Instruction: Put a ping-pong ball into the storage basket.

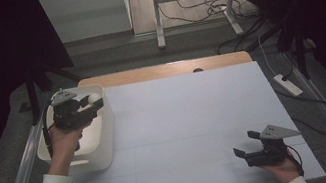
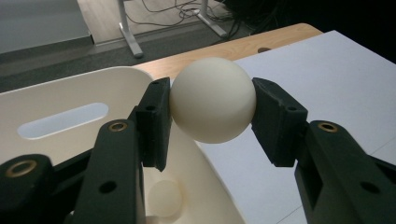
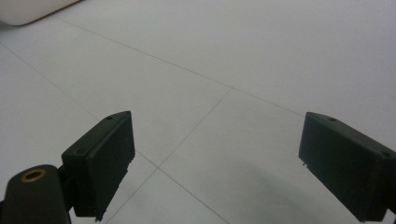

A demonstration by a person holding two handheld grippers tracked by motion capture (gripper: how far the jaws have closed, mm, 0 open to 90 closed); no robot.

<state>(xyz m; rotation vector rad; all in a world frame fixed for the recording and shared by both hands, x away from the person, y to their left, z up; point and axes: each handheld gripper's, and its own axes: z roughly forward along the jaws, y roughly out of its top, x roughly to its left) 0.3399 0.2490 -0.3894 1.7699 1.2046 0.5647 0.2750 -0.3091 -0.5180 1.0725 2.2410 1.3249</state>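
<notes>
A cream ball [image 2: 212, 99] is held between the two black jaws of my left gripper [image 2: 210, 116], which is shut on it. In the high view that left gripper [image 1: 93, 103] hovers over the white bin [image 1: 105, 147] at the table's left, with the ball [image 1: 94, 98] at its tip above the bin's right rim. A second pale ball [image 2: 164, 198] lies in the bottom of the bin [image 2: 60, 93]. My right gripper [image 1: 245, 143] rests low near the front right of the white table, jaws wide apart and empty; in its own view the right gripper [image 3: 215, 163] looks over bare white surface.
The white table top [image 1: 191, 117] has thin grid lines and a wooden strip [image 1: 167, 69] along its far edge. A corner of the bin [image 3: 28, 11] shows at the upper left of the right gripper view. Cables and a metal frame [image 1: 196, 4] lie on the floor beyond.
</notes>
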